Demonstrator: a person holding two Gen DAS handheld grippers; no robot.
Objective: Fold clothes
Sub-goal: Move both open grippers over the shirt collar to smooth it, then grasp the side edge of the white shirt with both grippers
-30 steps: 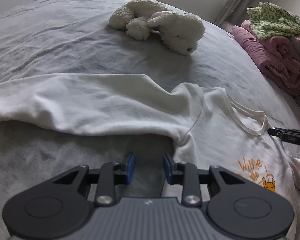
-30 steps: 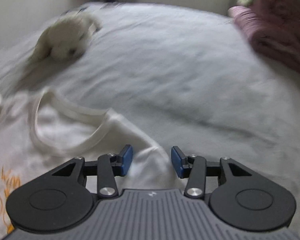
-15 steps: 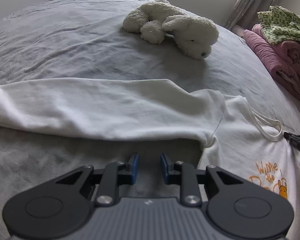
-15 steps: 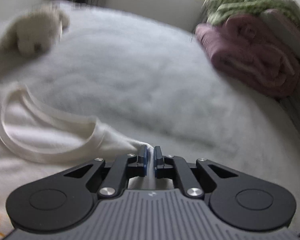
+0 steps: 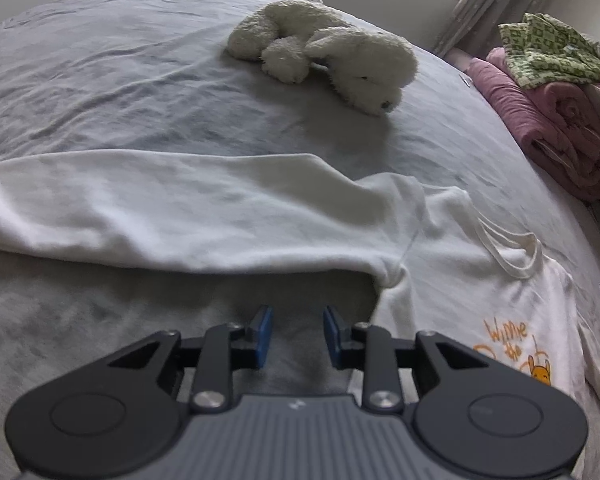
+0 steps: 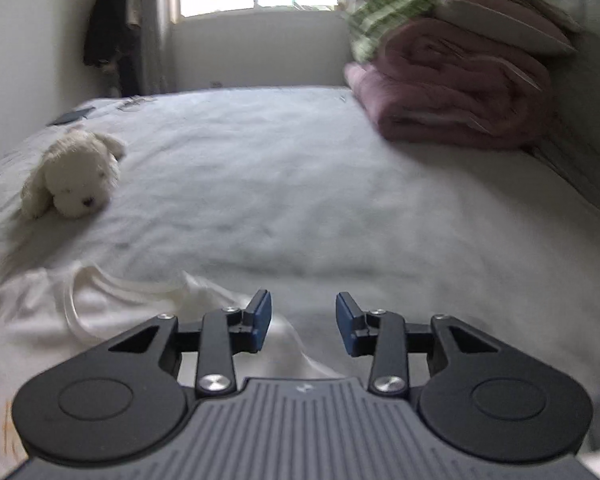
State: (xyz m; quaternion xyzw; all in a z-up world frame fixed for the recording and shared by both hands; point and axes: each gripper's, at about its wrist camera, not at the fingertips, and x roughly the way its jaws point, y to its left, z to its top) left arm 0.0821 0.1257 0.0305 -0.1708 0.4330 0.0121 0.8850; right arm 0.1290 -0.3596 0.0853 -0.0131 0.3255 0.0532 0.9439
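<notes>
While both tongs hang over the bed (image 5: 100, 80), the white shirt (image 5: 204, 216) lies spread on the grey sheet, one long sleeve stretched off to the left and its collar (image 5: 512, 252) toward the right. My left tongs (image 5: 294, 334) hover just short of the sleeve's near edge, by the armpit fold, jaws apart and opening a little, with only sheet showing between them. My right tongs (image 6: 302, 322) sit at the shirt's shoulder, just right of the collar (image 6: 100, 300); their jaws are opening, and no cloth is pinched between the blue pads (image 6: 260, 320). An orange print (image 5: 512, 344) shows on the chest. Farther up the bed lie a plush dog (image 5: 332, 56) and a rolled pink blanket (image 6: 452, 92).
</notes>
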